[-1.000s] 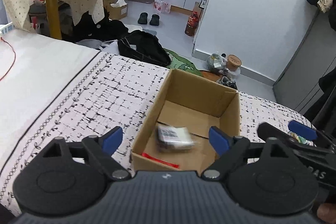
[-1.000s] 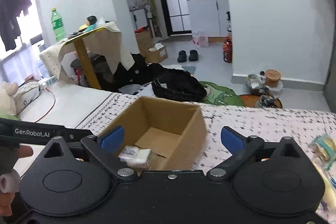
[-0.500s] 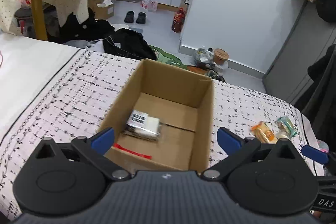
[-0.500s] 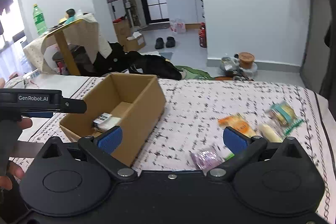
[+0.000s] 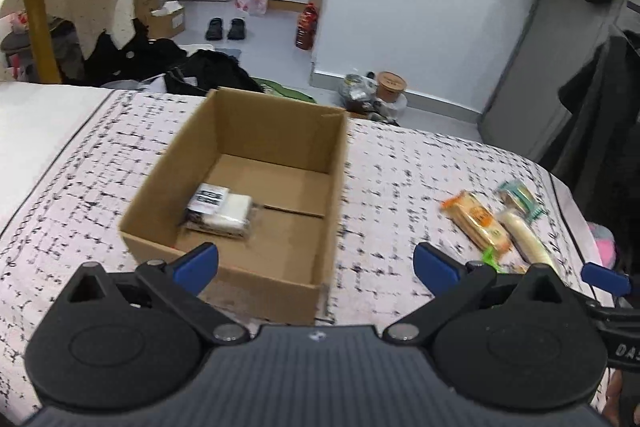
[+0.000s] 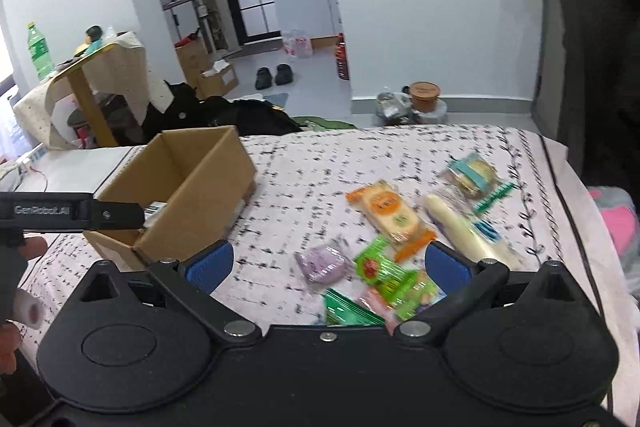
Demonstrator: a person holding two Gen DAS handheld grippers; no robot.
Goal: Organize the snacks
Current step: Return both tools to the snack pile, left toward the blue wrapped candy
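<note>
An open cardboard box point(image 5: 276, 131) point(image 6: 200, 187) sits on the patterned bedspread point(image 5: 80, 167) and holds a clear-wrapped white snack pack point(image 5: 220, 209). My left gripper point(image 5: 316, 263) is open and empty above the box's near right corner. My right gripper point(image 6: 326, 261) is open and empty above a loose pile of snacks: a purple packet point(image 6: 324, 263), a green packet point(image 6: 376, 263), an orange cracker pack point(image 6: 390, 215) point(image 5: 476, 221), a white tube point(image 6: 460, 231) and a teal packet point(image 6: 472, 173).
The bed's right edge point(image 6: 576, 187) drops off beside dark hanging clothes point(image 5: 592, 131). Beyond the far edge lie black bags point(image 5: 216, 71), a draped yellow table point(image 5: 48, 7) and shoes point(image 5: 226, 27) on the floor. The left gripper's body point(image 6: 72, 213) reaches in at the right view's left.
Both grippers have swung right, away from the box and toward the snack pile. The white snack pack dropped into the box and now lies still.
</note>
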